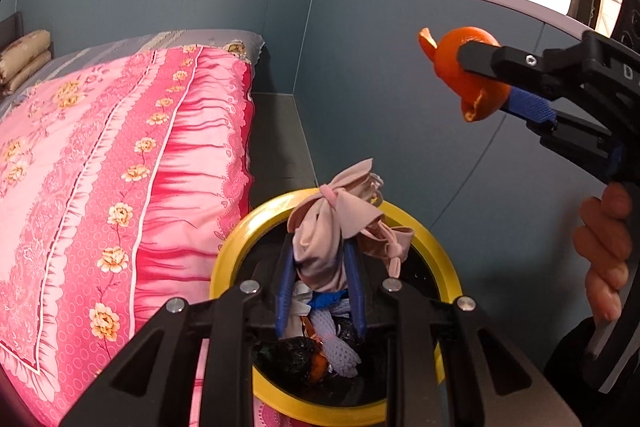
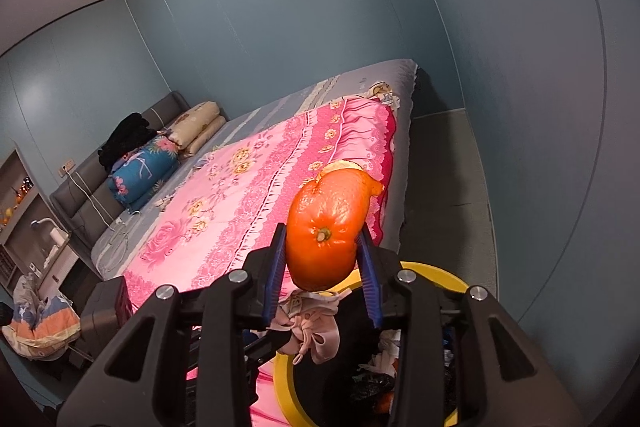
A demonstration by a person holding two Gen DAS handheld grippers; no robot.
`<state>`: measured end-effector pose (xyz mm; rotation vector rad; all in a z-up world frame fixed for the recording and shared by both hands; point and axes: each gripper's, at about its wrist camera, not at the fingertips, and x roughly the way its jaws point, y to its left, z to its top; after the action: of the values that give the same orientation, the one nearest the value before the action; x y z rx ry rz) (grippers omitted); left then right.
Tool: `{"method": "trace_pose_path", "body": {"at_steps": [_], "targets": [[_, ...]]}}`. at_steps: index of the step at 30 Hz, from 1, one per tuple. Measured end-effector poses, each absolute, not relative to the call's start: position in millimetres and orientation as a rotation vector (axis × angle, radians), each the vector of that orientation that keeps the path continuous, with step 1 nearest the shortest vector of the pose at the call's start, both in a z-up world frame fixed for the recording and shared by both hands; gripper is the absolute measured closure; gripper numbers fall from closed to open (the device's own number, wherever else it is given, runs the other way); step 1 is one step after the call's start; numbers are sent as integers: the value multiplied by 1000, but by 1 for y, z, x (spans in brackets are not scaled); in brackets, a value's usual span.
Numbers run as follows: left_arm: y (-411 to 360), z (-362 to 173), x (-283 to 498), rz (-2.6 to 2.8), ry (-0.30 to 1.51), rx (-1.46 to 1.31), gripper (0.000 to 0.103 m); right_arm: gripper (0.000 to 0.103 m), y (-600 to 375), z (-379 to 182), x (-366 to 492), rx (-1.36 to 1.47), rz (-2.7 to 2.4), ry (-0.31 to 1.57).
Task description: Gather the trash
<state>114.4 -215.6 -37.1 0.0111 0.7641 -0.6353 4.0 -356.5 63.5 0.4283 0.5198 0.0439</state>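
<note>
My left gripper (image 1: pixel 320 263) is shut on a crumpled beige cloth (image 1: pixel 328 227) and holds it over the mouth of a yellow-rimmed trash bin (image 1: pixel 232 247). The bin holds black bags, white and blue scraps. My right gripper (image 2: pixel 324 259) is shut on an orange peel (image 2: pixel 326 227); in the left wrist view the right gripper (image 1: pixel 476 79) holds the peel (image 1: pixel 460 59) up and to the right of the bin. The beige cloth (image 2: pixel 316 331) and the bin rim (image 2: pixel 436 275) show below the peel in the right wrist view.
A bed with a pink floral quilt (image 1: pixel 100 167) stands left of the bin. Blue-grey walls (image 1: pixel 360 87) close in behind and to the right. A narrow grey floor strip (image 1: pixel 280 135) runs between bed and wall. Pillows and folded bedding (image 2: pixel 160 155) lie at the headboard.
</note>
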Motion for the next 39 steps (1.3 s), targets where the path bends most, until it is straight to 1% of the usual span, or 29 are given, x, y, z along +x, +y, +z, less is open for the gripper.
{"method": "trace_pose_path", "body": {"at_steps": [2, 3, 5, 6, 7, 8, 9, 25, 29, 34, 36, 39], "targets": [[-215, -38, 115, -642, 776, 1, 79, 68, -360, 62, 4, 438, 40, 516], [-214, -38, 114, -641, 778, -2, 76, 66, -362, 61, 3, 444, 41, 515], [-210, -37, 113, -633, 771, -17, 64, 64, -363, 61, 2, 453, 35, 511], [-207, -36, 112, -626, 767, -23, 59, 61, -365, 62, 1, 460, 24, 502], [-204, -34, 111, -619, 763, -36, 47, 58, -368, 62, 0, 470, 18, 494], [-200, -33, 111, -612, 757, -52, 41, 49, -369, 62, 1, 476, 18, 491], [-197, -31, 110, -605, 751, -64, 41, 44, -372, 62, 0, 490, 16, 484], [-175, -21, 110, -542, 719, -88, 41, 44, -370, 62, 0, 480, 5, 476], [-168, -15, 109, -515, 700, -78, 41, 39, -366, 63, 1, 476, 7, 471], [-153, -5, 109, -477, 674, -83, 40, 37, -360, 66, 3, 460, -4, 463], [-148, 0, 110, -463, 663, -86, 40, 34, -358, 68, 4, 461, 3, 461], [-141, 8, 108, -435, 634, -78, 36, 32, -354, 70, 5, 445, 3, 453]]}}
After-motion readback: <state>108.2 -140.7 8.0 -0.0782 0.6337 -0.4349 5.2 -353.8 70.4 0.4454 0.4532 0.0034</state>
